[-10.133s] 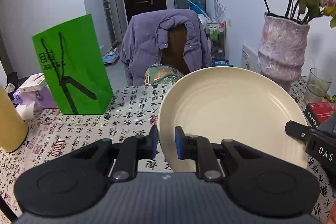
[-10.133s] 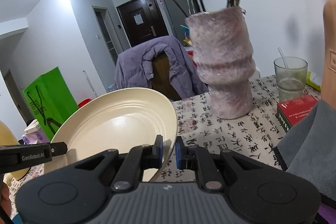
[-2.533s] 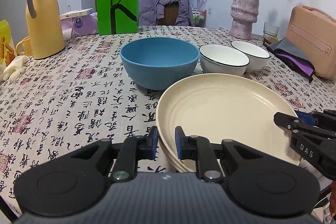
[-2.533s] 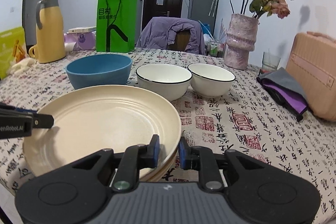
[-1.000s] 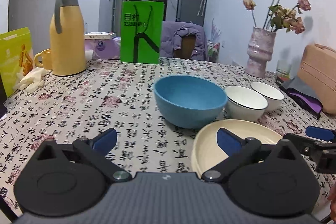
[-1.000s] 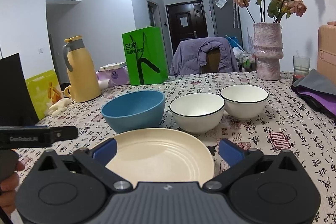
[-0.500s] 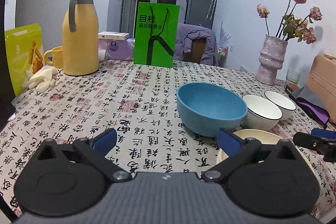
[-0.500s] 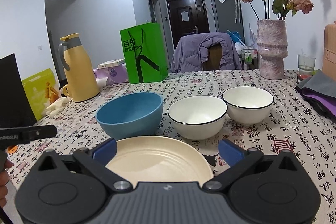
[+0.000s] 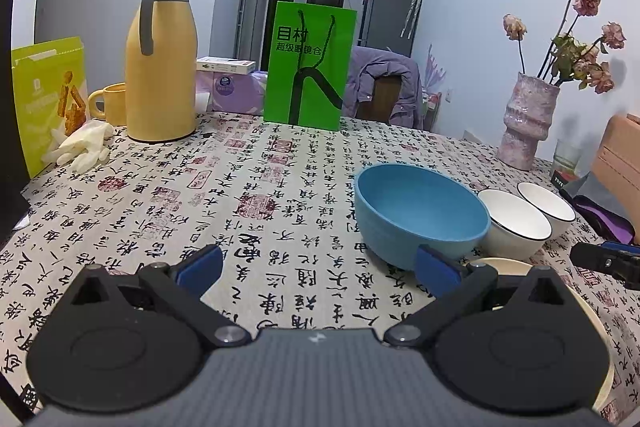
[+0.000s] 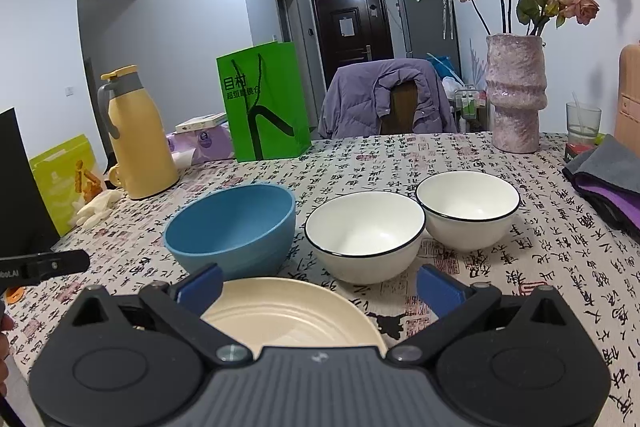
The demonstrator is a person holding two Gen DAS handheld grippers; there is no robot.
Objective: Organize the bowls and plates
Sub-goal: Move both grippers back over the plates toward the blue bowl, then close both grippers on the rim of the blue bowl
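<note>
A cream plate lies flat at the table's near edge, on top of another plate; its rim also shows in the left wrist view. Behind it stand a blue bowl and two white bowls with black rims, side by side. My right gripper is open and empty, just above the plate's near side. My left gripper is open and empty, left of the plate, above the tablecloth.
A yellow thermos, yellow mug, green paper bag, snack box and white gloves stand at the left and back. A pink vase, a glass and grey-purple cloth are at the right.
Both grippers let go of the cream plate onto the stack, opened wide and drew back. The left gripper has drifted left, so the plate sits further right in its view.
</note>
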